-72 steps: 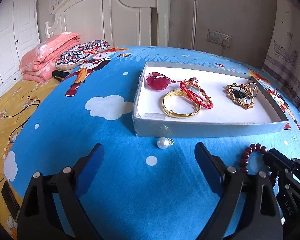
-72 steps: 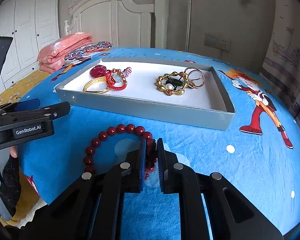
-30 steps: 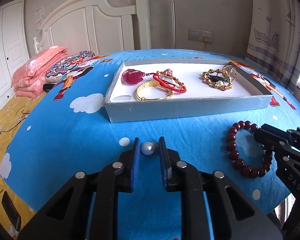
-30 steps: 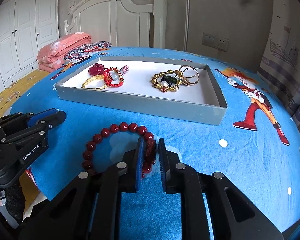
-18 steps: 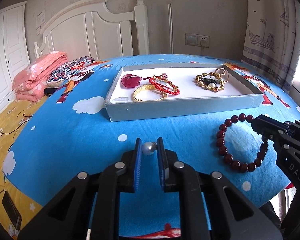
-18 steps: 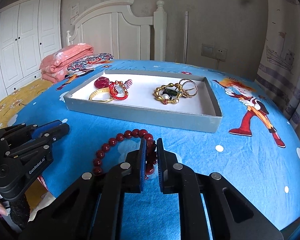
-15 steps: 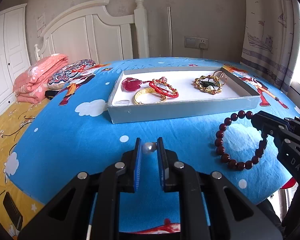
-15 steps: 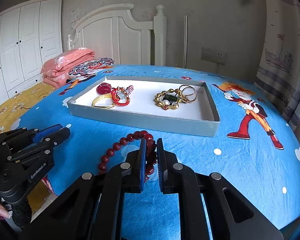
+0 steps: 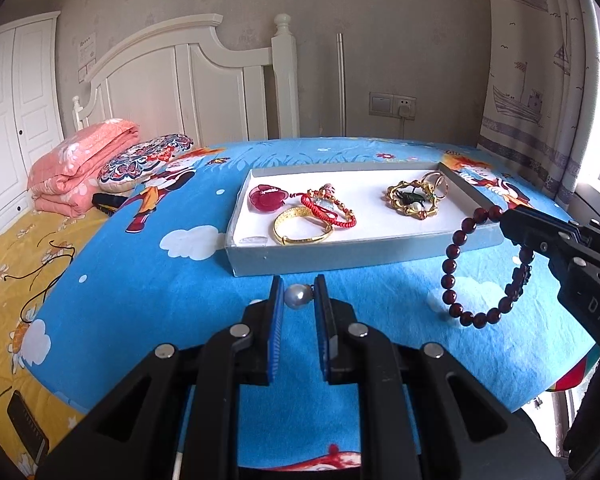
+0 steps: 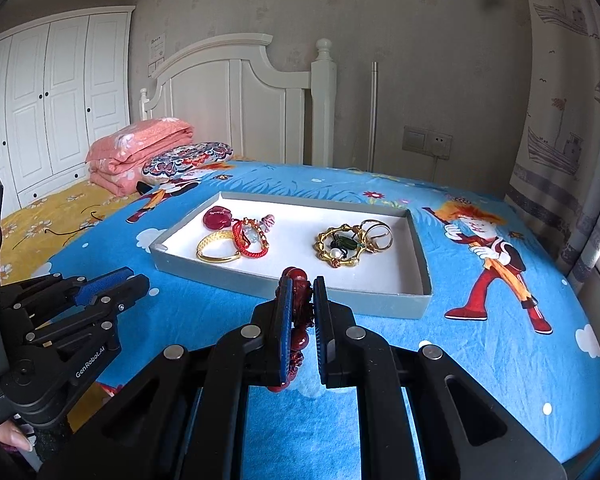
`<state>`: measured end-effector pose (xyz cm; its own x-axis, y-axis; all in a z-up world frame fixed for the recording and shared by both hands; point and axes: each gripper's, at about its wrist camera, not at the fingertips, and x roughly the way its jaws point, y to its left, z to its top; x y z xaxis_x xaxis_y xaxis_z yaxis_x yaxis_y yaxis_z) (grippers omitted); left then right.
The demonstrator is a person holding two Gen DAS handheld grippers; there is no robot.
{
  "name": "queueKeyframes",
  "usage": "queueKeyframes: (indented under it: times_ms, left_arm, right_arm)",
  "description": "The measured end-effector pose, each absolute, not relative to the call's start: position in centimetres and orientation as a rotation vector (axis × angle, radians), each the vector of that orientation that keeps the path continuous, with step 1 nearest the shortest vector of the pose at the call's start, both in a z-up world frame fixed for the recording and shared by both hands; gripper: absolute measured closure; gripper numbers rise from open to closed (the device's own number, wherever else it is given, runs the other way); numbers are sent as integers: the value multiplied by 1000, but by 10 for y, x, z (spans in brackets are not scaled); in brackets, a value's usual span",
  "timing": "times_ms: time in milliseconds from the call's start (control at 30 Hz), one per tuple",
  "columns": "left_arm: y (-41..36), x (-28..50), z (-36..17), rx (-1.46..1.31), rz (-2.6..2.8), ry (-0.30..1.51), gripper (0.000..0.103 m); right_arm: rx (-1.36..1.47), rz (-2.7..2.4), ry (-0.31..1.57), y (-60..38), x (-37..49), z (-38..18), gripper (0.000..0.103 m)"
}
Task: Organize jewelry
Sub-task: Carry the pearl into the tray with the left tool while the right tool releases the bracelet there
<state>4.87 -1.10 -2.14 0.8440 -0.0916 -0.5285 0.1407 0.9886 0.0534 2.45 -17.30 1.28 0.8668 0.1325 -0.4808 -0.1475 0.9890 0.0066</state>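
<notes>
With both pickups done, lifted off the blue bedsheet (image 9: 148,304): left gripper (image 9: 297,294) clamped on the pearl (image 9: 298,297), right gripper (image 10: 299,300) pinching the red bead bracelet (image 9: 460,280), loop dangling clear. Both hung just short of the grey tray (image 9: 340,252). Probably only carry-over and release left.

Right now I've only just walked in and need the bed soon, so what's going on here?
A person is sorting jewelry into a grey tray on the blue bedspread, with tongs in each hand. The left tongs are shut on a pearl, held in front of the tray. The right tongs grip a dark red bead bracelet, which hangs by the tray's near right corner. A gold bangle, a red cord bracelet and other pieces already lie inside.
</notes>
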Motion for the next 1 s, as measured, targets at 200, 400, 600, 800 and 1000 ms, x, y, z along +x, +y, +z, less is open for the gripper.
queueKeyframes:
  times_ms: [200,400,600,800,1000]
  left_arm:
    - [-18,57,-1,105,-133,506,88]
    - [-23,74,5,100,-139,507,88]
    - [-23,97,10,84,-140,518,88]
    - [-25,129,19,70,-136,529,88]
    - [-34,162,24,76,-132,551,88]
  right_arm:
    - [-33,131,463,-177,33,30,92]
    - [-52,128,431,-173,44,42,92]
    - [-60,127,425,-169,67,49,92]
    - [-61,125,444,-167,93,49,92]
    - [-78,121,459,-162,118,47,92]
